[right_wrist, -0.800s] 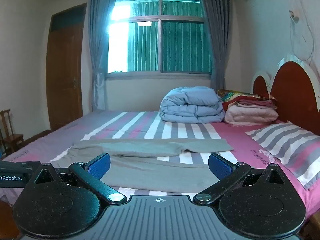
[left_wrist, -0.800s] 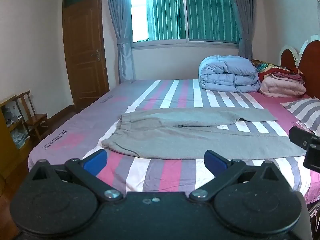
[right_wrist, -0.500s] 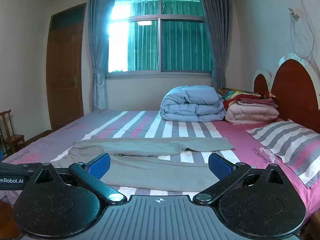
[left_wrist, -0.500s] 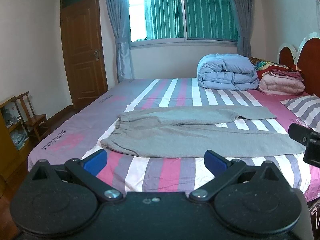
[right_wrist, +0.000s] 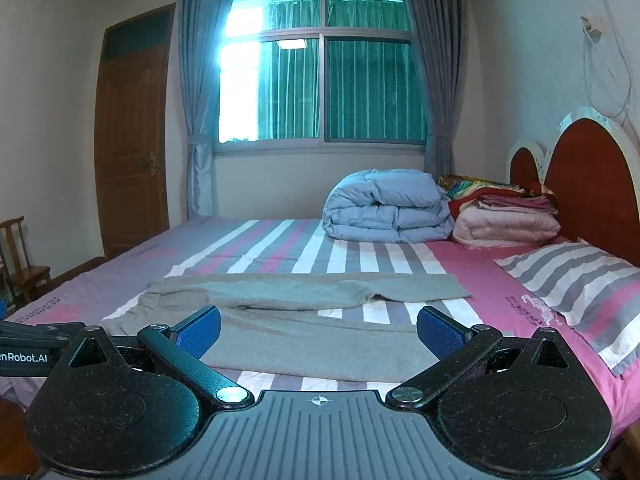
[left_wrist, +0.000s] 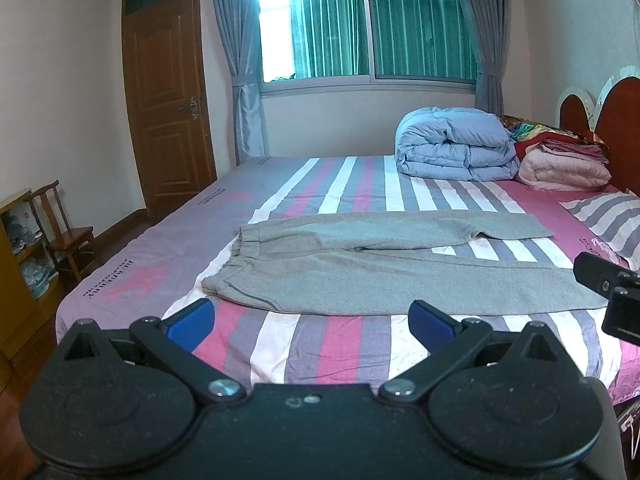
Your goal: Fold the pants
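Grey pants (left_wrist: 384,272) lay flat on the striped bed (left_wrist: 320,344); left gripper (left_wrist: 312,318) and right gripper (right_wrist: 318,326) gaped wide, empty.

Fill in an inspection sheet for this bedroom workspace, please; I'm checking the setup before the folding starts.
Surface: striped pink, grey and white bed sheet, lightly creased.
Job's things: grey sweatpants lying flat, legs spread apart, waistband to the left.
Clutter: folded light-blue duvet, stack of pink folded blankets, striped pillow.
Grippers: left gripper and right gripper open, holding nothing, short of the pants.
Cables: white cord on the wall.
Surroundings: brown wooden door, curtained window, small wooden chair.
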A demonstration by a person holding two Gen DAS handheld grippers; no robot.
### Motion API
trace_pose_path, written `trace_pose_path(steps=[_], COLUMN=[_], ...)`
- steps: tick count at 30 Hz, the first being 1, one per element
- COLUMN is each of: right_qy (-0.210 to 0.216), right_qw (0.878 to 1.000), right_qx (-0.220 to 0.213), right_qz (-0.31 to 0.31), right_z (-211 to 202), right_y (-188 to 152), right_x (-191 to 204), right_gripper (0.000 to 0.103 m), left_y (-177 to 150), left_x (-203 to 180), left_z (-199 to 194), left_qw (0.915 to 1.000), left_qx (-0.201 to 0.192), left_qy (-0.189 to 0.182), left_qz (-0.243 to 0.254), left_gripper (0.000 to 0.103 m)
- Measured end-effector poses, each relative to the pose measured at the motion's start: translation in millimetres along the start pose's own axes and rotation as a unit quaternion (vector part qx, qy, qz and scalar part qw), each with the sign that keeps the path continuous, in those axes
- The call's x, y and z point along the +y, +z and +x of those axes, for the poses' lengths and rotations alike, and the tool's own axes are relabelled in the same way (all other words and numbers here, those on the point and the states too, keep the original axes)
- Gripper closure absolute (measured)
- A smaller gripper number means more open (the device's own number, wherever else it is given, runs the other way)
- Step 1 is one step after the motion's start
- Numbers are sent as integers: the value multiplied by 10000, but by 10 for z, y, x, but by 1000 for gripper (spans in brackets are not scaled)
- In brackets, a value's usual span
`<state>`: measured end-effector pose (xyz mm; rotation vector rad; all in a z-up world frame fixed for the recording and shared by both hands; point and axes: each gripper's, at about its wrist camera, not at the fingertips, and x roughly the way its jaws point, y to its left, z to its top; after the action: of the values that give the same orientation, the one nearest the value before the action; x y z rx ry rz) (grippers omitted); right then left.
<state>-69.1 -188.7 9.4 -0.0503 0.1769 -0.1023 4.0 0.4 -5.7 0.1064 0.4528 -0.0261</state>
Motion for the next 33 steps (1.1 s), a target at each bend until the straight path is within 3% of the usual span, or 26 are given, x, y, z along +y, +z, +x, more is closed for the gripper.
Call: trace_pose_path(steps=[33], right_qy=[-4], right_qw=[9999], right_qx=[137], right_qz=[-49], right_z=[91], right_y=[-62], right_x=[-14], right_gripper=[0], left_y=[-114], left_x=[-31], left_z=[78], left_qw=[9998], left_qx=[72], left_qy=[-82], left_qz=[-183], left_gripper=[6])
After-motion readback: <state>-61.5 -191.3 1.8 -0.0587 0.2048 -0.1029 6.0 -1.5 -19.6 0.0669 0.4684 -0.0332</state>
